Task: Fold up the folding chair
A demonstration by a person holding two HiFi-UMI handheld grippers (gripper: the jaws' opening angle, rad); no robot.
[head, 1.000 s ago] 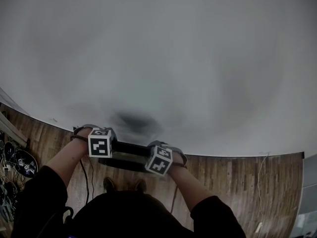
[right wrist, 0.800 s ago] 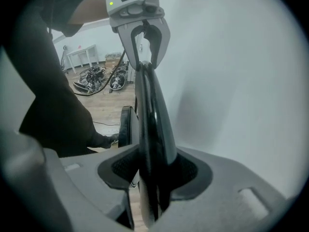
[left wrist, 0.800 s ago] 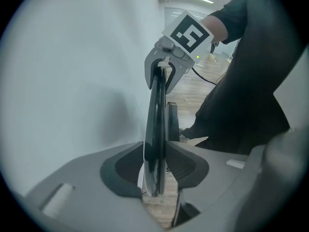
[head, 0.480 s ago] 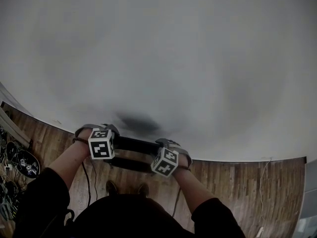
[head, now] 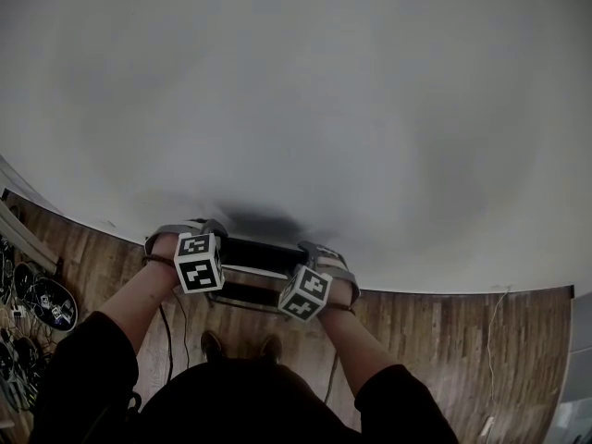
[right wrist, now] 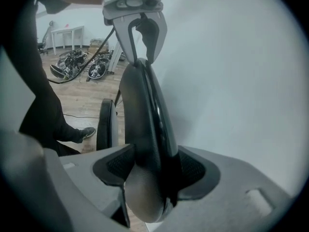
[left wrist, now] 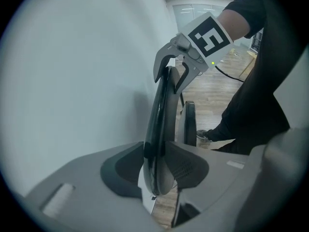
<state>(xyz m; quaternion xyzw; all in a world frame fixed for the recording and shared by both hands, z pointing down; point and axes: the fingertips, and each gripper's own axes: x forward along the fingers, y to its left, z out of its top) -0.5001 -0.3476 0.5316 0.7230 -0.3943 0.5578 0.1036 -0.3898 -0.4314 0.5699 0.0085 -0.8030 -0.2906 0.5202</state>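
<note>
One folding chair (head: 261, 253), left claw (left wrist: 158, 169) gripping, right claw (right wrist: 150, 172) just opening

Head view: from above you, facing steeply down at wall (head: 296, 81) and floor (head: 444, 340). Both gripper views: close against the top edge of the chair (left wrist: 161, 129), at opposite ends, facing each other. All three share that edge.

The folding chair (right wrist: 155, 115) has a glossy black plastic rim, the floor (head: 444, 340) is wood planks, the wall (head: 324, 109) smooth matt.
</note>
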